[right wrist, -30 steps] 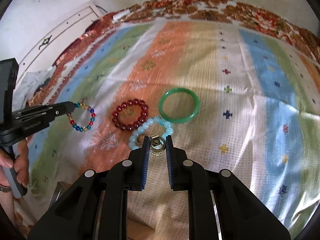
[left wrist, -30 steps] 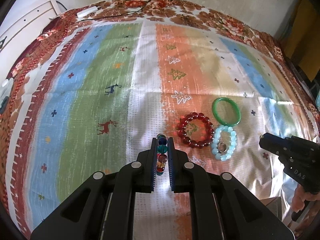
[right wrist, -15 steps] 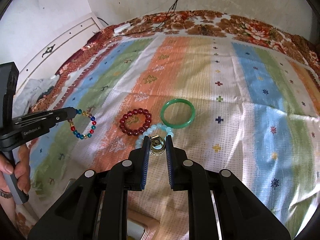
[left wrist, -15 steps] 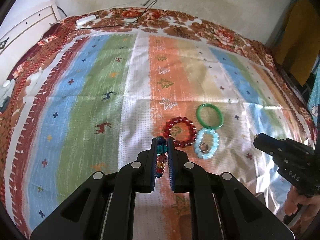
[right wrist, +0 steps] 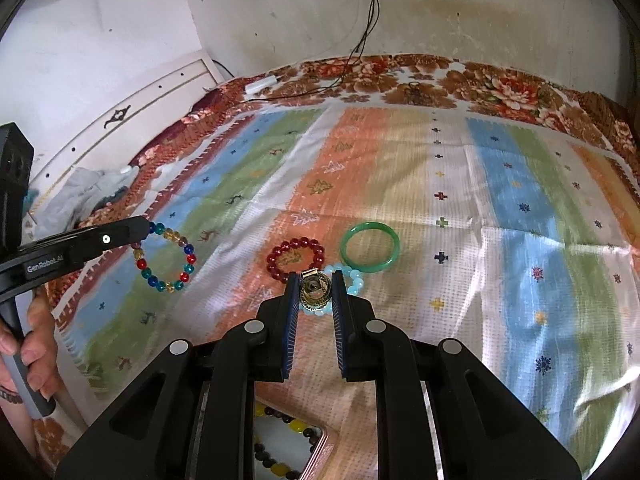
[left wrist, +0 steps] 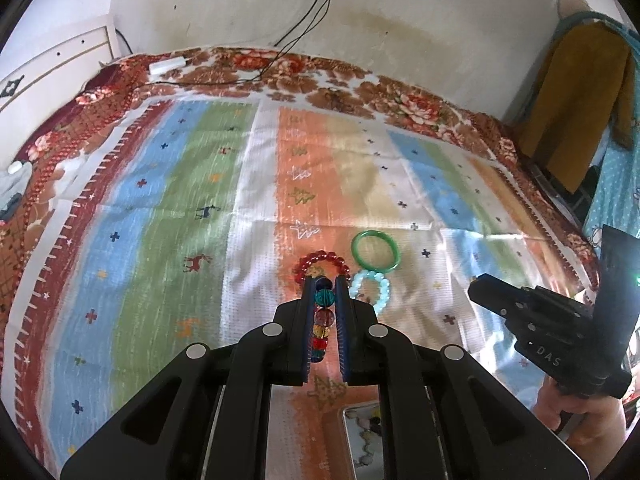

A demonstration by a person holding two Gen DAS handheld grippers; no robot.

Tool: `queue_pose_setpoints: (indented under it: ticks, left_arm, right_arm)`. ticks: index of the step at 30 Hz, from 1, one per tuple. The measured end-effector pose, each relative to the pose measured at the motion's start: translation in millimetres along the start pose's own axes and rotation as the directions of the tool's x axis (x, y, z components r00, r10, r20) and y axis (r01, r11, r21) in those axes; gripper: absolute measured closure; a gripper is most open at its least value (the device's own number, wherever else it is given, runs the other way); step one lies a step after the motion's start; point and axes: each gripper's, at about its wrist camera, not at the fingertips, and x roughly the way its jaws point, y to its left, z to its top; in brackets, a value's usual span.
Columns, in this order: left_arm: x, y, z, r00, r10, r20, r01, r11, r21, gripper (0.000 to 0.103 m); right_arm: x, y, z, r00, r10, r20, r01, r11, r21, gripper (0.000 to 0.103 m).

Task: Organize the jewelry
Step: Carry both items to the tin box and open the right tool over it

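Both claws, left (left wrist: 324,280) and right (right wrist: 316,274), stay clenched, risen higher above the bed.
Left grips beads (right wrist: 166,256); right grips a ring (right wrist: 315,289), nearer than the bangle (right wrist: 370,247).

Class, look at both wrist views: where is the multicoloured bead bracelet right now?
The multicoloured bead bracelet hangs clamped in the left gripper, lifted above the striped cloth, left of the red bead bracelet in the right wrist view.
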Motion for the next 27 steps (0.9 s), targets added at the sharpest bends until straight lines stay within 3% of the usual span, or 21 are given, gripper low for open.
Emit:
queue_pose_setpoints:
  ticks: [8, 27]
  left_arm:
    - [-14.9, -7.5, -8.7, 1.000, -0.020, 0.021, 0.019, 1.000, 0.021, 0.094]
    - [-32.6, -34.6, -35.1, 0.998, -0.057, 0.018, 0.055, 0.995, 0.084, 0.094]
  right_arm:
    - [-11.9, 2.3, -3.4, 0.999, -0.018, 0.036, 0.018, 1.000, 0.004, 0.086]
    - [-35.7, 16.6, -22.6, 0.998, 0.026, 0.051, -0.025, 1.000, -0.011, 0.086]
